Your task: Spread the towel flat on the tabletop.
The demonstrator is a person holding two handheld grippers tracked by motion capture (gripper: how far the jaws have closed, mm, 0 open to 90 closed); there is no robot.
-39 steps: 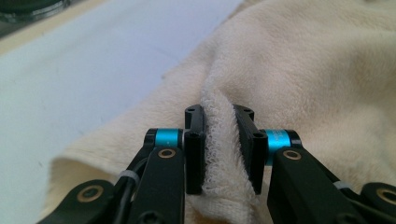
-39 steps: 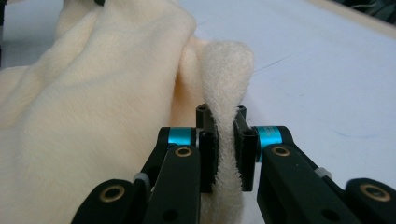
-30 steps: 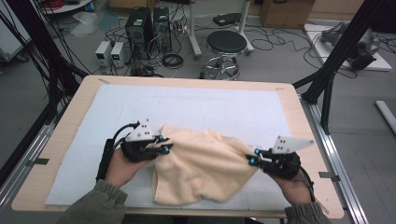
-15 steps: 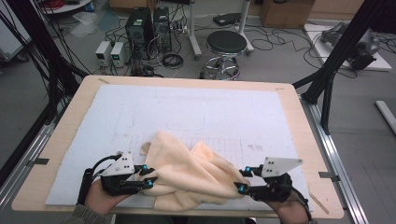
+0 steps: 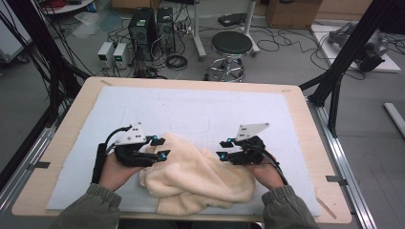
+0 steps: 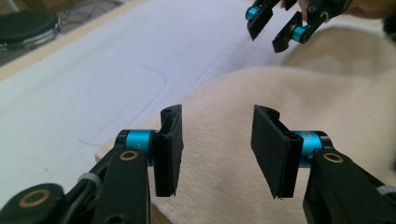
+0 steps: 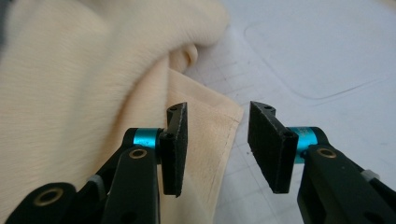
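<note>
A cream fleece cloth (image 5: pixel 196 179) lies bunched and folded over itself near the table's front edge. My left gripper (image 5: pixel 162 148) stands open at the cloth's upper left corner, its jaws spread just above the fleece (image 6: pixel 224 186). My right gripper (image 5: pixel 220 149) is open at the cloth's upper right, over a hemmed corner (image 7: pixel 219 126) that lies flat on the mat. In the left gripper view the left gripper (image 6: pixel 217 112) holds nothing, and the right gripper (image 6: pixel 275 23) shows at the top, also open. Nothing is between the jaws of the right gripper (image 7: pixel 218 107) either.
A white gridded mat (image 5: pixel 191 109) covers the wooden table (image 5: pixel 310 143). Beyond the far edge stand a black stool (image 5: pixel 231 45), computer towers (image 5: pixel 153 28) and loose cables on the floor. Black frame posts (image 5: pixel 344 62) rise at the right and left.
Both grippers have moved from the front edge back up the table. The cloth, dragged toward the person before, now lies in a heap, and the grippers have come closer together.
</note>
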